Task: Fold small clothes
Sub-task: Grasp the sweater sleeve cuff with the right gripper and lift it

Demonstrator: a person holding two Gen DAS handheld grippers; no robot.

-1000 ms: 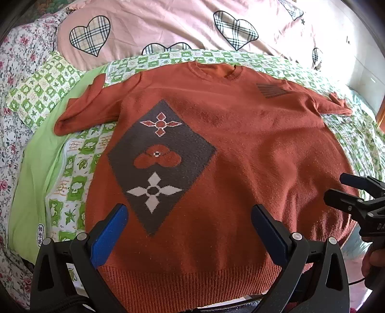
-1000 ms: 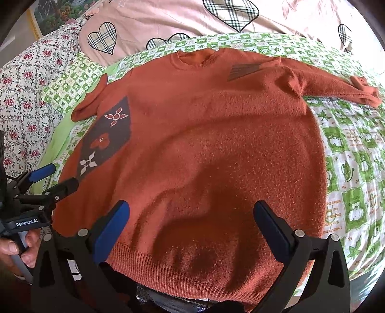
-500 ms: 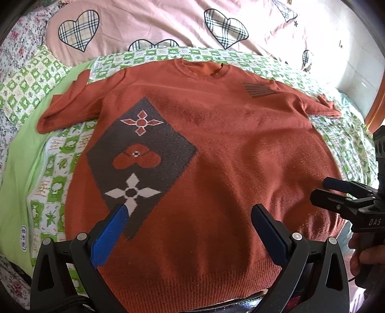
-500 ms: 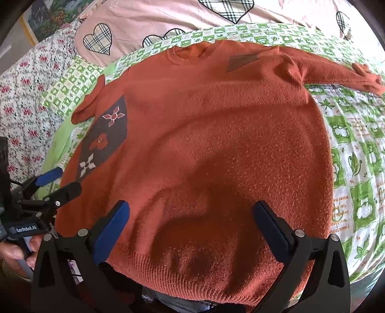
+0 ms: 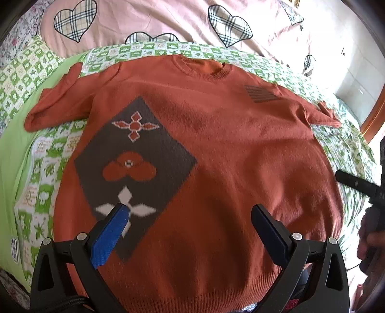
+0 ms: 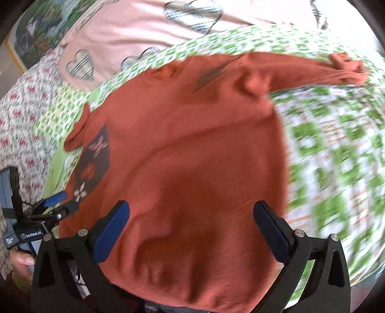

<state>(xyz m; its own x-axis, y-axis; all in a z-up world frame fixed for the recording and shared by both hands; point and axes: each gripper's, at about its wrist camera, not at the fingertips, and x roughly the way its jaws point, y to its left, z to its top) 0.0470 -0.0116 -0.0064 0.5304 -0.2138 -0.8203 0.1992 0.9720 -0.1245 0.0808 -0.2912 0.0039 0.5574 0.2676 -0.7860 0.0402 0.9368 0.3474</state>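
Observation:
An orange knitted sweater (image 5: 228, 154) with a grey diamond patch lies flat, front up, on the bed, sleeves spread to both sides. It also shows in the right wrist view (image 6: 192, 156), which is blurred. My left gripper (image 5: 190, 209) is open and empty, hovering above the sweater's lower part near the hem. My right gripper (image 6: 191, 207) is open and empty above the sweater's lower right part. The right gripper shows at the right edge of the left wrist view (image 5: 356, 185). The left gripper shows at the left edge of the right wrist view (image 6: 57, 202).
A green patterned cloth (image 5: 43, 178) lies under the sweater. A pink quilt with checked hearts (image 5: 144, 21) lies at the back. A floral sheet (image 6: 21, 125) covers the bed's left side. A wall and wooden frame (image 5: 375, 106) stand at the right.
Both grippers have moved: the left has shifted right and closer over the sweater, and the right has swung to the right, blurring its view. Both stay open. The sweater has not moved.

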